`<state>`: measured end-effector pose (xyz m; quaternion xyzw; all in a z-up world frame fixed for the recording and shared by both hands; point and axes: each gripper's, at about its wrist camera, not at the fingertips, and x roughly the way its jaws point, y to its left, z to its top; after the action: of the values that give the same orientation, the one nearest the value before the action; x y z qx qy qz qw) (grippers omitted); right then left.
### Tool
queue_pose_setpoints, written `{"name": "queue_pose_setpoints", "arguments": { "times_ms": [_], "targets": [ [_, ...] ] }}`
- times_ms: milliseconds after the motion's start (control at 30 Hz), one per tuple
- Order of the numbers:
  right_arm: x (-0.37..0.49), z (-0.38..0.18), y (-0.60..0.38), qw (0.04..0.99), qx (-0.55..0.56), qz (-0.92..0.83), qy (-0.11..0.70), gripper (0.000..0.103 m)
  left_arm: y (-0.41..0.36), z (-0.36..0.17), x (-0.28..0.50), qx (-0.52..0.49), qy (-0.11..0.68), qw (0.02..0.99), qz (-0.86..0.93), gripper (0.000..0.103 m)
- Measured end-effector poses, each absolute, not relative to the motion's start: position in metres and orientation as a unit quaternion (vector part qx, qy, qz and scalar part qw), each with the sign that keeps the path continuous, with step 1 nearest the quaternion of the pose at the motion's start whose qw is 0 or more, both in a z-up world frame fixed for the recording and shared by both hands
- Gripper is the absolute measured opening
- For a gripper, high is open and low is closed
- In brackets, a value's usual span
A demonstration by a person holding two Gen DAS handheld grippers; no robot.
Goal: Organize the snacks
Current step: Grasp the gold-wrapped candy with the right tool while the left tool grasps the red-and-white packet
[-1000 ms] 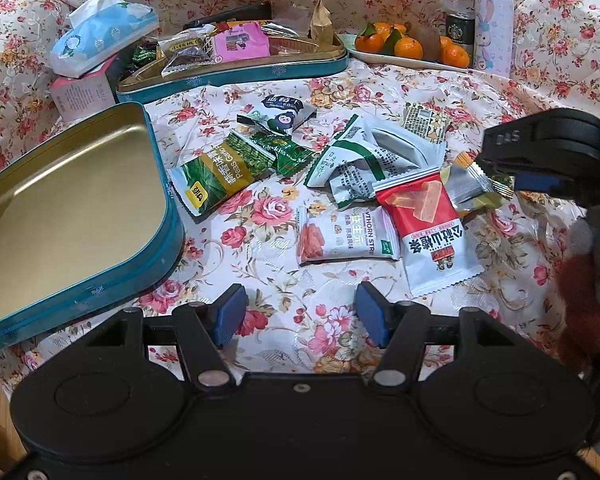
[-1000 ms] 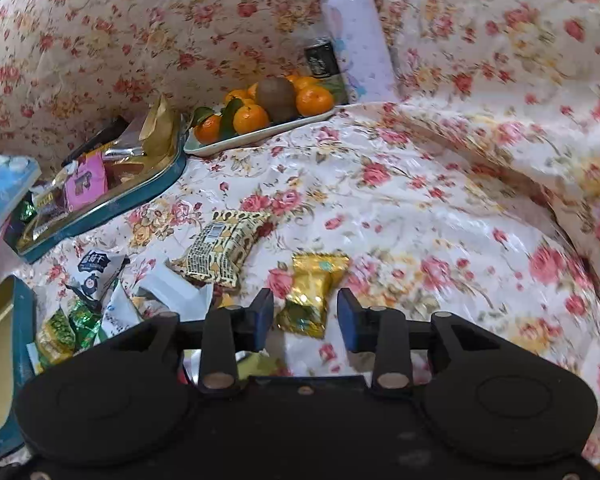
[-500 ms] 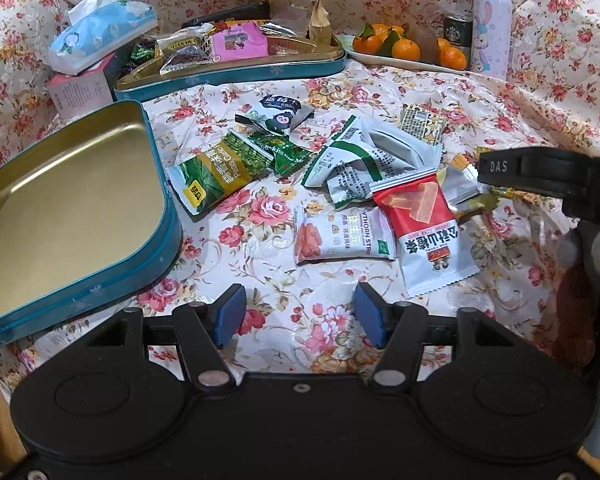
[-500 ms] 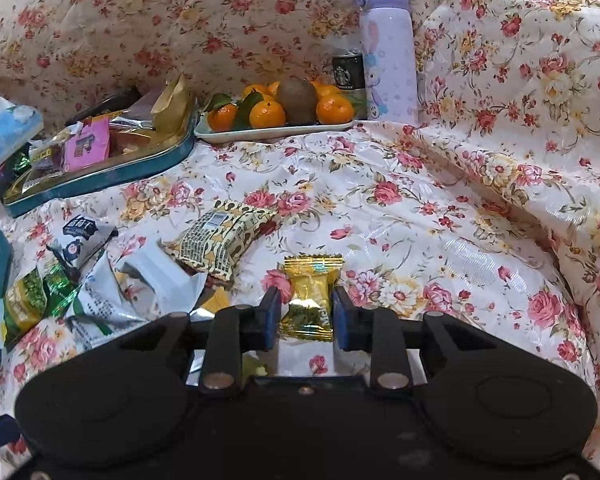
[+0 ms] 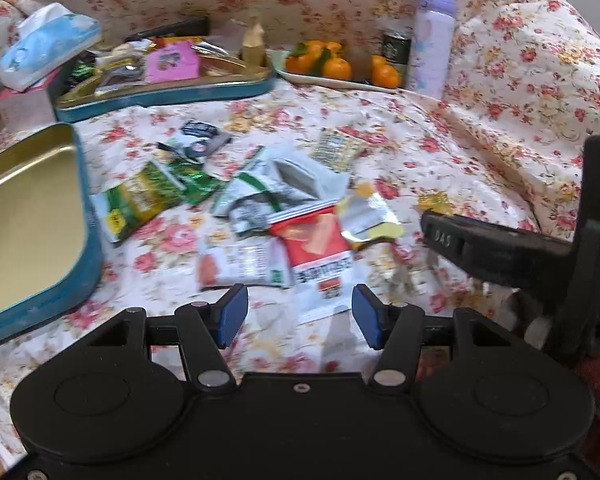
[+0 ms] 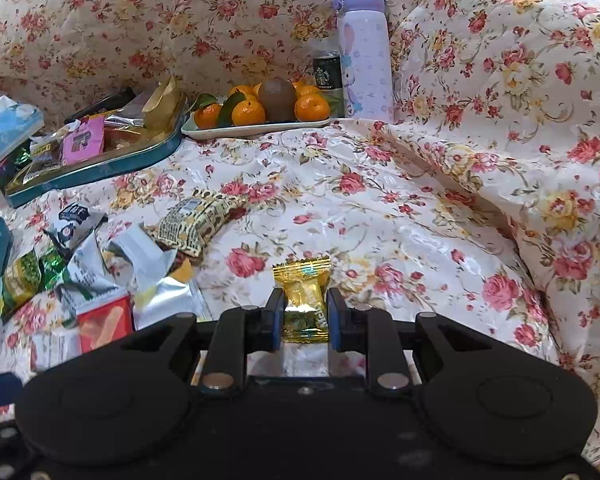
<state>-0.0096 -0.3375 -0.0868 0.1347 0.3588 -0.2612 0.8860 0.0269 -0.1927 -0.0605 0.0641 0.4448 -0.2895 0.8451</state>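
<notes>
Between the right tool's [image 6: 304, 314] clenched pads sits a shiny gold-wrapped candy [image 6: 303, 294] with crimped ends.

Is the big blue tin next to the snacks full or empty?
Empty. The big blue tin shows only its bare gold bottom in the left wrist view; the snack packets lie beside it on the flowery cloth.

Both wrist cameras look steeply down, close over the snack packets [image 5: 284, 216] [image 6: 100, 280], facing the bottle [image 5: 434, 40] [image 6: 364, 52] beyond.
</notes>
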Motion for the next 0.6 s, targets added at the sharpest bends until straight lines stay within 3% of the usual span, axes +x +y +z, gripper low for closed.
{"name": "queue_pose_setpoints", "arguments": {
  "times_ms": [600],
  "targets": [
    [-0.031, -0.086, -0.363, 0.890, 0.195, -0.222, 0.347, 0.024, -0.226, -0.071, 0.055, 0.021, 0.501, 0.822, -0.271, 0.061]
  ]
}}
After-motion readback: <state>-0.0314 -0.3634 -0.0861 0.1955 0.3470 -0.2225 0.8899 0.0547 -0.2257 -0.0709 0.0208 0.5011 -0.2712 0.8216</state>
